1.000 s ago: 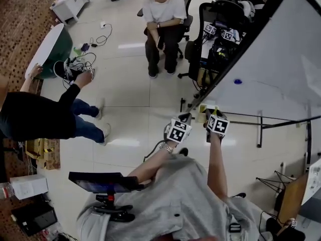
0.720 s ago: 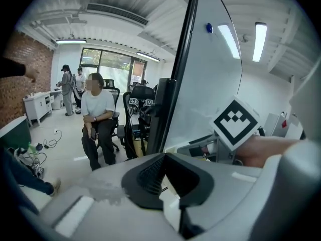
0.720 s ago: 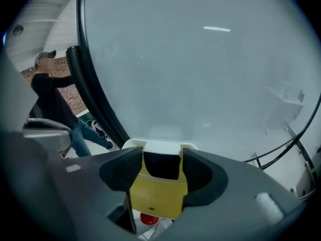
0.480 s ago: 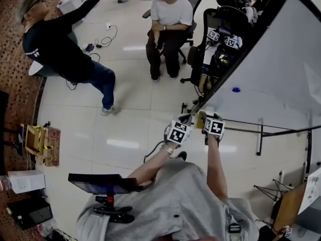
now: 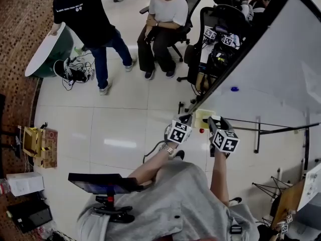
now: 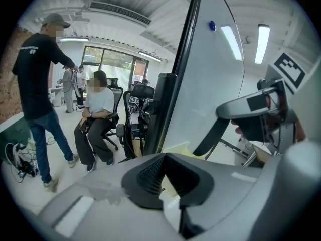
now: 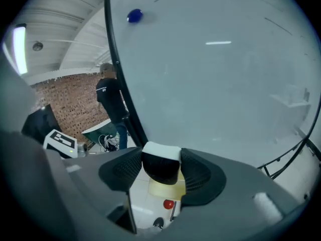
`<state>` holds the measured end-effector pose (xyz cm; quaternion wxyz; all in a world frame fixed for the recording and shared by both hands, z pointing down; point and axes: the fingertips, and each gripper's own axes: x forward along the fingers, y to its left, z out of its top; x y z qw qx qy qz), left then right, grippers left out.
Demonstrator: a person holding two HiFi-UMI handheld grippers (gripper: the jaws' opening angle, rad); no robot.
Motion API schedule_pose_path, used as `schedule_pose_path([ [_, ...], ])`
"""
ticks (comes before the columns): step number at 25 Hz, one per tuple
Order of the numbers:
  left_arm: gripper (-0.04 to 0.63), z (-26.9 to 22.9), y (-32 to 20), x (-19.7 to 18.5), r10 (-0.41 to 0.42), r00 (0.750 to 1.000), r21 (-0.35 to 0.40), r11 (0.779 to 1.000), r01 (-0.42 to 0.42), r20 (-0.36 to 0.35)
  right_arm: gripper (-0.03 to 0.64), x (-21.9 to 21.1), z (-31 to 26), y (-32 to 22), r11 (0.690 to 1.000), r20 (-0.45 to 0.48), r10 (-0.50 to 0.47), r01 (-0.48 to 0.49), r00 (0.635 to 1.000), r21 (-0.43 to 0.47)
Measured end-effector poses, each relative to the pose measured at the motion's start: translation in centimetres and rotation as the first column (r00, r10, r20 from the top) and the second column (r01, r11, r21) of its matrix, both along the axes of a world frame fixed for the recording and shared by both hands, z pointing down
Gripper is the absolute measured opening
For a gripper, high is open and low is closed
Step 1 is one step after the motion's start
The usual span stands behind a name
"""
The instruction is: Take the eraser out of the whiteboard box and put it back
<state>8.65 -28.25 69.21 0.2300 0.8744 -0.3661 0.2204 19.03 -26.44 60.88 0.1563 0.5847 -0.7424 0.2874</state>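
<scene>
Right gripper view: my right tongs [image 7: 161,173] are clenched on the black felt eraser with the white back [image 7: 160,157]. They hold it clear above the pale yellow whiteboard box [image 7: 168,190]. Half a second ago these tongs sat at that box; now they are drawn back toward me. So the take-out looks done and the put-back remains.

A small red round thing [image 7: 168,204] lies beside the box; can't tell what it is.

My left tongs [image 6: 165,170] are pinched together on nothing, just beside the box.

Room: the box sits at the low corner of the tilted grey whiteboard [image 5: 271,74], with the board's black frame edge [image 5: 235,52] close by. The dark stand bars [image 5: 258,134] are to my right. The straight way back down looks open. The standing person in a black shirt [image 5: 85,14] is well apart.
</scene>
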Motion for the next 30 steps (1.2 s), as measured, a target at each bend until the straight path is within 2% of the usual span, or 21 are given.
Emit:
schedule_pose_path([
  [3,0.006,0.0,0.1,0.2,0.009,1.0,-0.003,1.0,-0.009,-0.004,0.247,-0.3,1.1,1.1,1.0,-0.021,-0.003,0.003,1.0,-0.022],
  [15,0.006,0.4,1.5,0.4,0.049,0.999,-0.011,0.999,-0.05,-0.014,0.249,-0.9,14.2,0.0,0.988,-0.126,0.035,-0.054,0.991,-0.146],
  [20,0.006,0.6,2.5,-0.4,0.063,0.998,-0.026,0.998,-0.064,-0.026,0.259,-1.6,12.9,0.2,0.993,-0.145,0.036,-0.052,0.989,-0.11],
  [22,0.006,1.0,3.3,0.2,0.072,0.997,-0.038,0.997,-0.073,-0.035,0.293,-1.3,11.0,0.8,0.996,-0.144,0.045,-0.056,0.989,-0.072],
  [26,0.006,1.1,4.4,1.8,0.093,0.995,-0.038,0.995,-0.095,-0.046,0.291,-0.5,6.7,1.9,0.995,-0.144,0.104,-0.103,0.984,0.019],
  [27,0.006,1.0,4.7,2.0,0.095,0.995,-0.034,0.995,-0.096,-0.044,0.23,-0.5,6.3,2.3,0.994,-0.14,0.113,-0.111,0.984,0.025],
  [28,0.006,1.0,5.0,2.2,0.093,0.995,-0.028,0.995,-0.094,-0.042,0.034,-0.7,6.1,2.7,0.994,-0.126,0.112,-0.109,0.986,0.028],
  [29,0.006,0.9,5.4,2.3,0.088,0.995,-0.021,0.996,-0.089,-0.039,0.003,-1.1,6.2,3.2,0.995,-0.1,0.098,-0.095,0.99,0.027],
  [30,0.006,0.7,6.0,2.3,0.08,0.996,-0.014,0.997,-0.081,-0.036,0.003,-1.7,6.4,3.9,0.997,-0.07,0.073,-0.072,0.995,0.02],
])
